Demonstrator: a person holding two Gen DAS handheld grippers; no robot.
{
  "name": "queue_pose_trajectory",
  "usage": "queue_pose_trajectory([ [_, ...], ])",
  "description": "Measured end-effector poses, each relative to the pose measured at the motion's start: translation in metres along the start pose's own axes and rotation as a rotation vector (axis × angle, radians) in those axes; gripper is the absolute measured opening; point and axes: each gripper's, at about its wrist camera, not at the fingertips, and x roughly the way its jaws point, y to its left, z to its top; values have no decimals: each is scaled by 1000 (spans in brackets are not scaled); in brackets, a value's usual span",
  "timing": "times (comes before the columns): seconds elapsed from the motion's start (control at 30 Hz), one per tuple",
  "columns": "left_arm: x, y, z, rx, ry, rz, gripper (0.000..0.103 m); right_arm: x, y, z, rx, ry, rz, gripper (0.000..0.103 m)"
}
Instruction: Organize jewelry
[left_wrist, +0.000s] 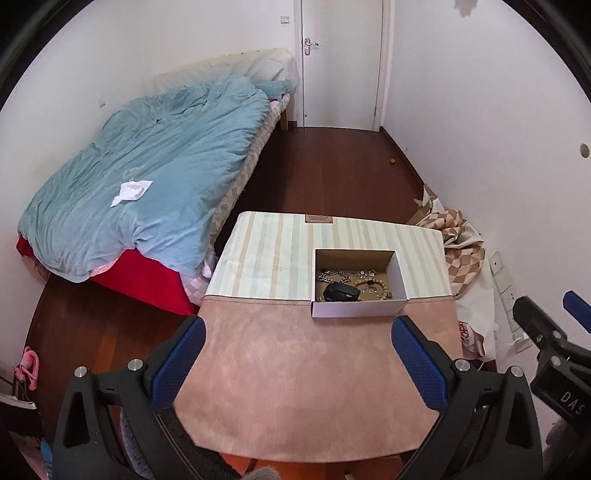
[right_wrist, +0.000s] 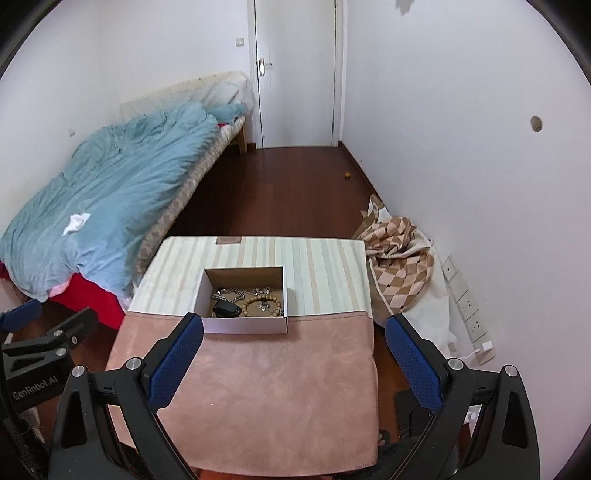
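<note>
An open cardboard box (left_wrist: 360, 309) (right_wrist: 246, 325) stands on a small table covered with a pink and striped cloth (left_wrist: 295, 376) (right_wrist: 258, 387). Inside lie a silver chain (left_wrist: 334, 275) (right_wrist: 229, 294), a wooden bead bracelet (left_wrist: 373, 288) (right_wrist: 261, 304) and a black object (left_wrist: 340, 291) (right_wrist: 226, 308). My left gripper (left_wrist: 299, 328) is open and empty, held above the pink cloth in front of the box. My right gripper (right_wrist: 293, 325) is open and empty, also in front of the box. Each gripper shows at the edge of the other's view.
A bed with a blue duvet (left_wrist: 155, 166) stands left of the table, with white paper (left_wrist: 131, 190) on it. A checkered cloth bundle (right_wrist: 399, 266) lies on the floor at the right wall. A white door (left_wrist: 340, 62) is at the back.
</note>
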Motion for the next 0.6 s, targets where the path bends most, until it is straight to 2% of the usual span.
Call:
queue_pose_trajectory([
  [0.33, -42, 5, -6, -9, -13, -14, 103, -57, 1, 2, -9, -46, 10, 100],
  [0.6, -54, 2, -4, -13, -12, -25, 103, -64, 5, 6, -5, -43, 30, 100],
])
